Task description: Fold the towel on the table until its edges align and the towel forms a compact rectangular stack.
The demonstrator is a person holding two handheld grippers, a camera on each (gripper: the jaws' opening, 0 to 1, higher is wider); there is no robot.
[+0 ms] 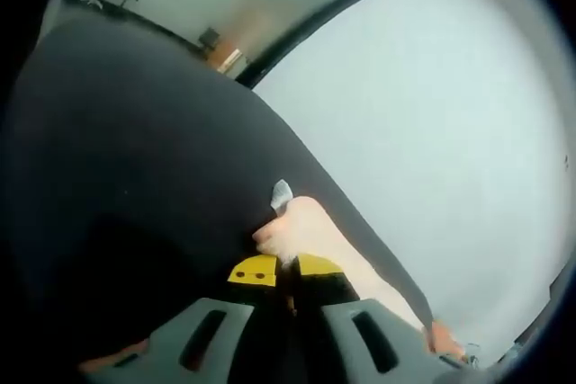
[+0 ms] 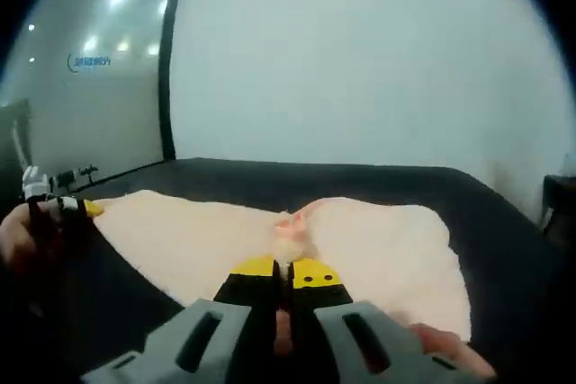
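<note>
Towel (image 2: 360, 240) lies spread on the dark desk (image 2: 504, 222) just ahead of my right fingers (image 2: 288, 273), pale pink and rumpled, stretching away to both sides of them. My right fingers are pressed together with a small bunch of the cloth pinched between their yellow tips, the fabric puckering up just beyond them. My left fingers (image 1: 286, 272) are likewise closed, tips meeting, and a fold of the towel (image 1: 310, 236) rises from between them with a small white tag (image 1: 282, 193) sticking up at its far end; the rest of that edge trails off to the right of those fingers along the desk (image 1: 135, 150). In the right gripper view my other gripper (image 2: 54, 209) sits far off to the left, at the towel's corner there. I judge this to be the start of a fold: both pinches look secure, but the cloth is still mostly flat and open. The next move calls for lifting both held points together, at even height, and carrying them across to the opposite edge so the borders meet squarely, without dragging the rest into a skew.
</note>
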